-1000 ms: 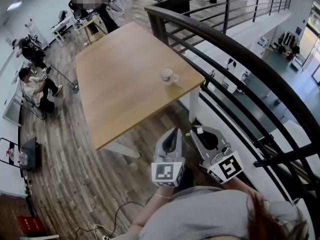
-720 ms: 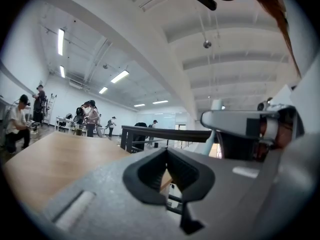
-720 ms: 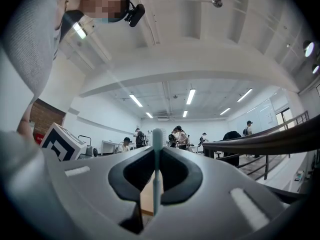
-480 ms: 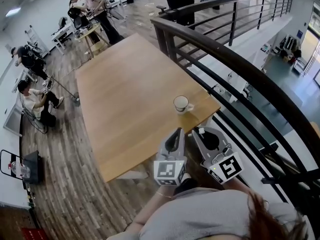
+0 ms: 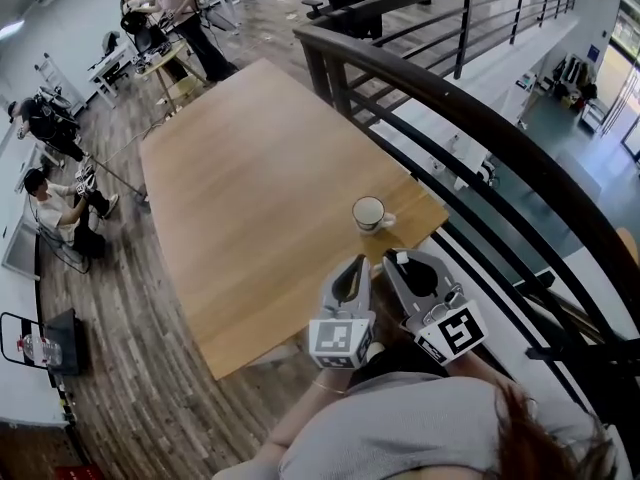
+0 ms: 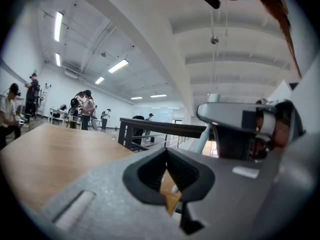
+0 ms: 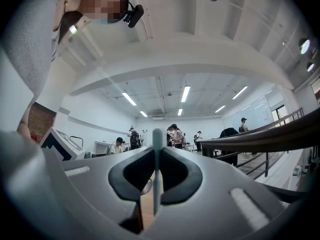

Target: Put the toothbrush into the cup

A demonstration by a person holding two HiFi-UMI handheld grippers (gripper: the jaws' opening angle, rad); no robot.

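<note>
A white cup [image 5: 369,213] stands near the right corner of the wooden table [image 5: 230,208] in the head view. My right gripper [image 5: 400,260] hovers just short of it, shut on a pale teal toothbrush [image 7: 156,169] that stands upright between the pads. The brush's white end [image 5: 401,259] shows at the jaw tips. My left gripper [image 5: 351,267] is beside it on the left, over the table's near edge, shut with nothing in it. From the left gripper view, the toothbrush handle [image 6: 205,136] and the right gripper [image 6: 245,126] show at the right.
A dark metal railing [image 5: 470,118] curves along the table's right side, with a drop to a lower floor behind it. People sit and stand at desks far left [image 5: 55,183] and at the back [image 5: 165,8]. Wood floor lies left of the table.
The table and cup have come nearer in the head view. Both grippers have advanced together toward the table's near corner, and the toothbrush stays in the right one.
</note>
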